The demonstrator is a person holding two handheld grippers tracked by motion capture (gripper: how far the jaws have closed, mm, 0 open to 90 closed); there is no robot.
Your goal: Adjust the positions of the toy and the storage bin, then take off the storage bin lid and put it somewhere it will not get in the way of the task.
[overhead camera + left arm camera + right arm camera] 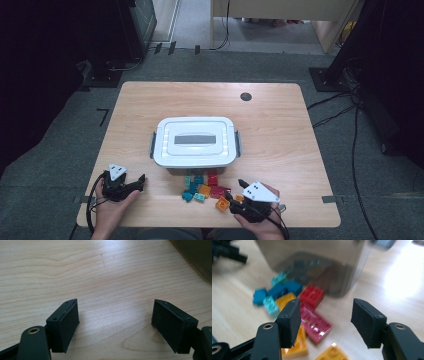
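Item: loose toy bricks (206, 190), teal, red, orange, heaped on the table (280, 130) just in front of the lidded storage box (195, 141). Right gripper (324, 322): jaws spread, empty, aimed at the magenta brick (315, 323) (likely the next pick). Left gripper (115, 325): jaws spread, parked over bare wood, well apart.

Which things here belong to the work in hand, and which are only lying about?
Belong to the work: bricks beside the right gripper; lidded box just behind them.

Lying about: left gripper, open over bare table; cables on the floor.
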